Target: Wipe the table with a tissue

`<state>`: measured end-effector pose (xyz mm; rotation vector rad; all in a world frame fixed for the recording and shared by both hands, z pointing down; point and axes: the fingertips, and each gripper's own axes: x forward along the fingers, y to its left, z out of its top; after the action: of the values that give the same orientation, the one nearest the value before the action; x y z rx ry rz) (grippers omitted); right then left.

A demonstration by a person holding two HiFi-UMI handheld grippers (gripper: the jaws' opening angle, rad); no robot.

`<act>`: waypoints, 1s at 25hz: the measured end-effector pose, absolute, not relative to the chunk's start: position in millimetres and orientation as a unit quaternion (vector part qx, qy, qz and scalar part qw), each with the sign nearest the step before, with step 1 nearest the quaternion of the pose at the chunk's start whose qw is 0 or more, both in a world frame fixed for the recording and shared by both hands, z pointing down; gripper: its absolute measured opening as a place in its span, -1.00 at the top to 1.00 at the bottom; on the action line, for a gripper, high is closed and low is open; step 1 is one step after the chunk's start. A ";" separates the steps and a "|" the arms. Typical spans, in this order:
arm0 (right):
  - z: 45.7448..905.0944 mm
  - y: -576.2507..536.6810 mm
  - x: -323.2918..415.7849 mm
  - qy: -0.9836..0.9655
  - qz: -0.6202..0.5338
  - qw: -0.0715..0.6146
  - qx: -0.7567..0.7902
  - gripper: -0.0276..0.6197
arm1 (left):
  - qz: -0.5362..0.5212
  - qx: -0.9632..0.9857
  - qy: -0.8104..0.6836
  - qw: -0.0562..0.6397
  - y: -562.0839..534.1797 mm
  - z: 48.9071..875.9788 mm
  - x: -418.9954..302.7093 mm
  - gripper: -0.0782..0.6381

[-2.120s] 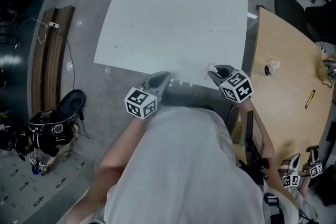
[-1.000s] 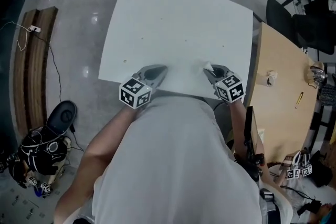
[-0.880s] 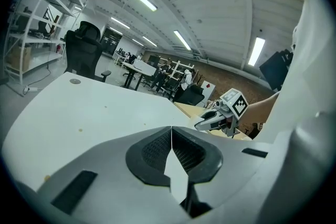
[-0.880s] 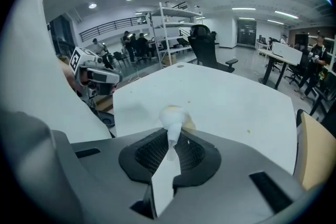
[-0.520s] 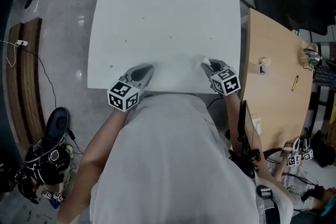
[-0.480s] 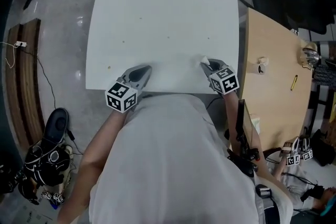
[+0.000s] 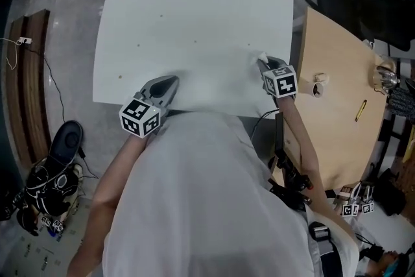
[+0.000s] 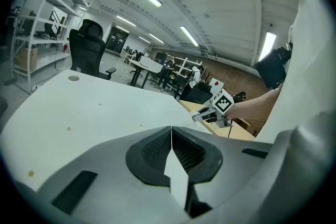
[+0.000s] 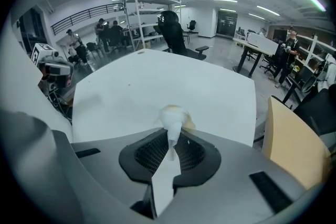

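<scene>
A white table (image 7: 194, 23) fills the head view; several small brown specks dot it (image 8: 68, 128). My right gripper (image 7: 264, 63) is shut on a crumpled white tissue (image 9: 172, 117), with a yellowish stain showing at the wad's edge. In the head view the tissue (image 7: 261, 58) sits over the table's right side, near its right edge. My left gripper (image 7: 170, 82) is near the table's front edge, jaws together with nothing between them (image 8: 171, 129). The left gripper view also shows the right gripper (image 8: 210, 115) at the far side of the table.
A wooden desk (image 7: 337, 120) adjoins the table on the right, with a tape roll (image 7: 317, 86) and a yellow pen (image 7: 360, 111) on it. Office chairs (image 9: 176, 34) stand beyond the far edge. Cables and gear (image 7: 45, 185) lie on the floor left.
The right gripper has carried the tissue further out over the table and to the right, toward the table's right edge. The left gripper has stayed near the front edge.
</scene>
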<state>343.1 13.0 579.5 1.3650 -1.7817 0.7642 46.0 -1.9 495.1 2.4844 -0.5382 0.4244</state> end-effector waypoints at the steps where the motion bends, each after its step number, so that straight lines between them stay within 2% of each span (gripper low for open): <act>1: 583.0 9.3 350.2 -0.695 0.299 0.382 0.531 0.77 | 0.160 0.924 -0.205 0.280 -1.5 495.7 46.4 0.76; 11: 616.9 -22.5 377.7 -0.690 0.325 0.452 0.462 0.77 | 0.175 0.906 -0.247 0.297 12.5 497.6 47.8 0.76; 18: 624.1 -44.1 374.7 -0.700 0.322 0.441 0.461 0.77 | 0.180 0.898 -0.266 0.302 14.1 497.1 43.7 0.76; 25: 626.1 -45.4 364.0 -0.705 0.238 0.505 0.438 0.79 | 0.178 0.900 -0.261 0.301 12.0 493.8 52.3 0.76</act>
<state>364.0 -45.4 626.1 1.0565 -1.7012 0.5750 52.3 12.0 493.8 2.3876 -0.6933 0.4721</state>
